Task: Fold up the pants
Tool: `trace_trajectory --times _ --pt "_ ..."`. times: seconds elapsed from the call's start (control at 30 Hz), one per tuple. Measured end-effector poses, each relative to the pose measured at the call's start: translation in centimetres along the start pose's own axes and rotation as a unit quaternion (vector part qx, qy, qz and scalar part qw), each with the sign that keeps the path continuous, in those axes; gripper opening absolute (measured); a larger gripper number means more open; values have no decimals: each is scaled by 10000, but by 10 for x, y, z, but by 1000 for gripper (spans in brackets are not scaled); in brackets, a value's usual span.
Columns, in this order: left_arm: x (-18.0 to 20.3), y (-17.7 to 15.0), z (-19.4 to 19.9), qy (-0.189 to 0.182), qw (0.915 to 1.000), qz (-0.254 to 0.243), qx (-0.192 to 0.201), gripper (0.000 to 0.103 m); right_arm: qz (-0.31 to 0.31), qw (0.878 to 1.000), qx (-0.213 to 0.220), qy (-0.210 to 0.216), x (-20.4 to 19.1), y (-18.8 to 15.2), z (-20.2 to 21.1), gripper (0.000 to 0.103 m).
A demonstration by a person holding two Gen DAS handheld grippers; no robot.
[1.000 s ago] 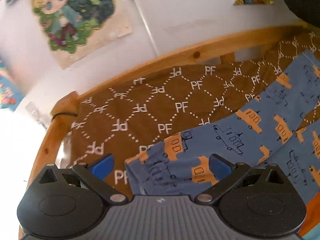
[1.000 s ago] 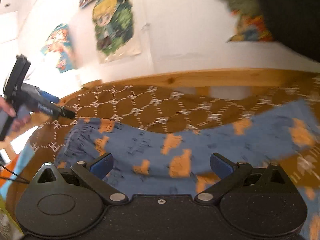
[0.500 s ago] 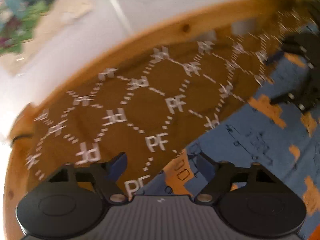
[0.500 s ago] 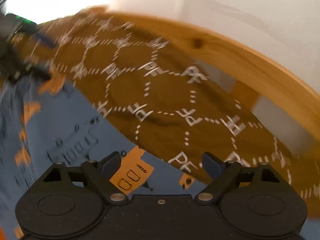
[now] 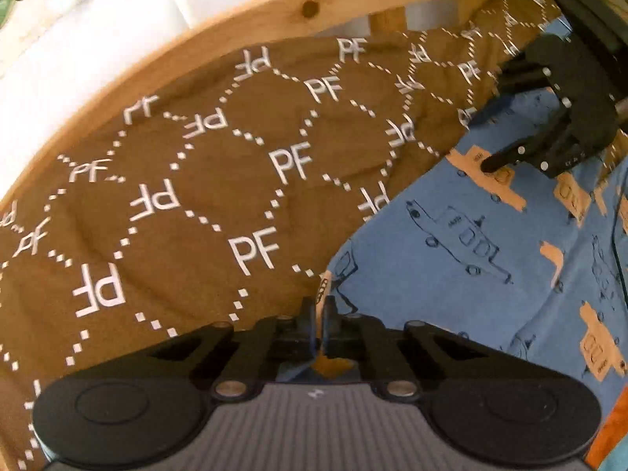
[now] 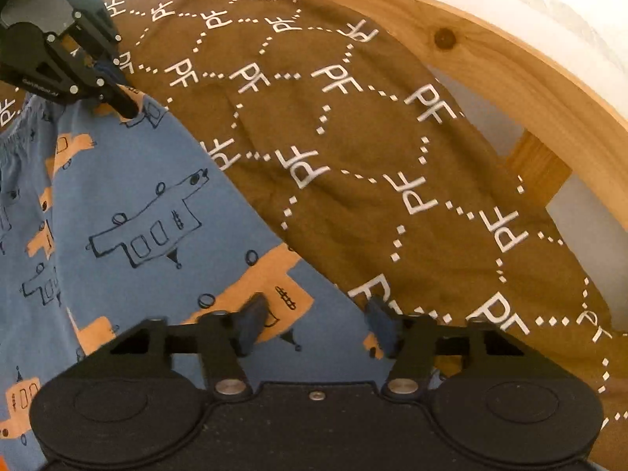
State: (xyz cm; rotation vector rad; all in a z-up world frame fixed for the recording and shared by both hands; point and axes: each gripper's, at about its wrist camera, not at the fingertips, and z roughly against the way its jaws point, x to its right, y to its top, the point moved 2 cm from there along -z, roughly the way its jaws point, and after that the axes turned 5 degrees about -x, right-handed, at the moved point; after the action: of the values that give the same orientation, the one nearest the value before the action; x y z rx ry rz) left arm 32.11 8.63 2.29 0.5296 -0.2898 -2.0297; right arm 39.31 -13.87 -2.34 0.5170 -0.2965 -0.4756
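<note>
On brown bedding (image 5: 204, 212), blue truck-print pants (image 5: 490, 259) lie flat.

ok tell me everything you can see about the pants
The pants are soft blue fabric printed with orange and dark outlined vehicles. They lie spread flat on the brown PF-patterned blanket, with a gathered waistband at the left edge of the right wrist view. The left gripper is shut on their edge; the right gripper is open, its fingers straddling the other edge.
</note>
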Motion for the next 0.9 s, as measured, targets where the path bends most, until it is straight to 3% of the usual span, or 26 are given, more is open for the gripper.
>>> trace_trajectory --times 0.07,0.1,0.27,0.37,0.4,0.43,0.47,0.53,0.7,0.73,0.77,0.8,0.9 --pt "4 0 5 184 9997 32 153 2 174 9996 -74 -218 -7 4 -1 10" --pt "6 -1 7 295 9993 9 228 2 326 9985 -155 -415 -11 6 -2 5" --pt "14 -1 15 649 9965 -100 517 1 440 9967 -158 -668 -12 13 2 0" --pt "12 -1 14 666 9968 -79 442 2 265 9982 -52 -531 -6 15 5 0" --pt "12 -2 12 634 9971 -41 407 1 231 9991 -41 -342 -4 14 5 2" --pt "12 -3 10 598 9975 -17 372 2 177 9998 -46 -114 -1 12 5 16" --pt "12 -4 8 575 9977 -14 346 2 129 9999 -33 31 3 14 4 38" --pt "13 -7 2 562 9980 -35 292 1 35 9998 -74 162 10 15 1 52" --pt "14 -12 -1 547 9980 -69 308 1 -206 9993 -218 245 19 10 -14 51" --pt "14 -12 0 531 9981 -35 312 1 -245 9992 -211 223 18 9 -14 43" --pt "14 -12 1 529 9981 -23 318 1 -302 9991 -190 212 18 9 -13 21" --pt "16 -12 3 542 9980 -42 310 1 -382 9988 -198 225 15 9 -13 8" --pt "18 -14 8 619 9976 -126 290 1 -309 9993 -174 68 6 9 -10 1"
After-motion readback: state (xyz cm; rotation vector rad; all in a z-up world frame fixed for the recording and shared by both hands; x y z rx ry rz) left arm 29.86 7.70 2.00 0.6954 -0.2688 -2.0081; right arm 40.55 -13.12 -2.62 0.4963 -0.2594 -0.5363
